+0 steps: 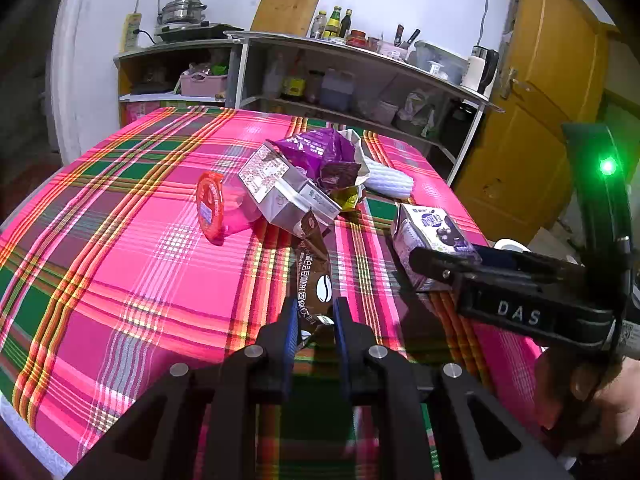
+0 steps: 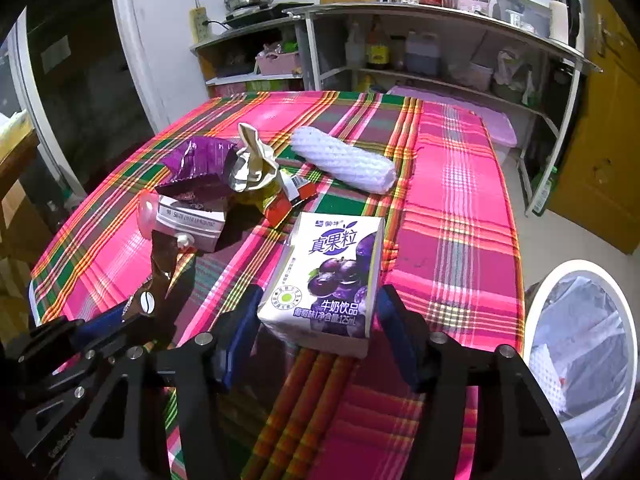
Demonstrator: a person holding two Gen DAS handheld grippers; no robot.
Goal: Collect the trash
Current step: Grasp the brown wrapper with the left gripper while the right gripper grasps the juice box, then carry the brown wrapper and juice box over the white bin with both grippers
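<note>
My left gripper (image 1: 314, 320) is black with blue pads (image 1: 291, 330) and silver screws. My right gripper (image 2: 320, 332) matches; white "DAS" lettering and a green light show at right of the left view.

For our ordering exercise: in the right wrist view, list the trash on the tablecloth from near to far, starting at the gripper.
Grape milk carton → red-and-yellow wrapper → white foam net sleeve.

The black left gripper with blue pads (image 1: 316, 316) is clamped at lower centre. The black right gripper (image 2: 318, 328) is held parted at lower centre, pads touching nothing.
</note>
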